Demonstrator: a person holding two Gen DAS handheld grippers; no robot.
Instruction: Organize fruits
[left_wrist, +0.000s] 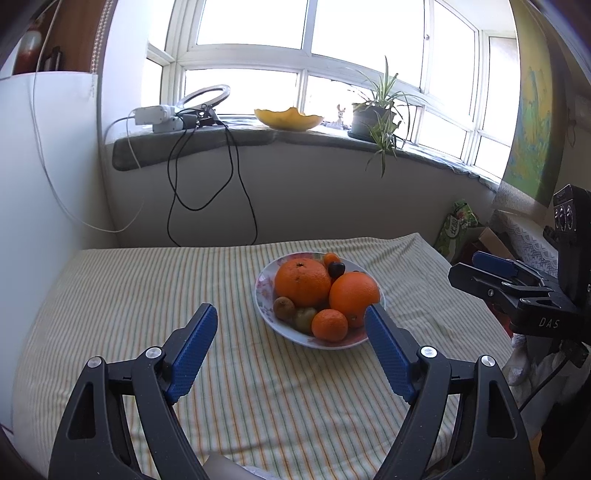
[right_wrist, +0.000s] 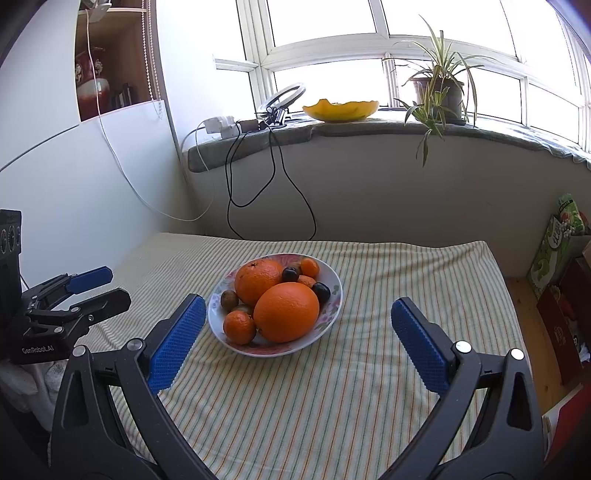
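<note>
— While both my grippers hang with jaws wide and empty, left gripper (left_wrist: 291, 339) and right gripper (right_wrist: 299, 328), where's the fruit?

— Piled in one plate (right_wrist: 328, 321) on the striped counter (right_wrist: 332, 406), just ahead of me.

— Biggest risk?

— The big orange (right_wrist: 286, 312) in front. Pulled carelessly, it could tip the pile and send the small orange (right_wrist: 239, 326) over the rim.

— Smaller ones?

— The dark grapes (right_wrist: 321, 291) might squash or slip under hard pads.

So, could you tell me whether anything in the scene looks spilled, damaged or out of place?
Nothing stands out. The fruit sits piled inside the plate on the striped cloth, none spilled, and both grippers are open and empty.
</note>
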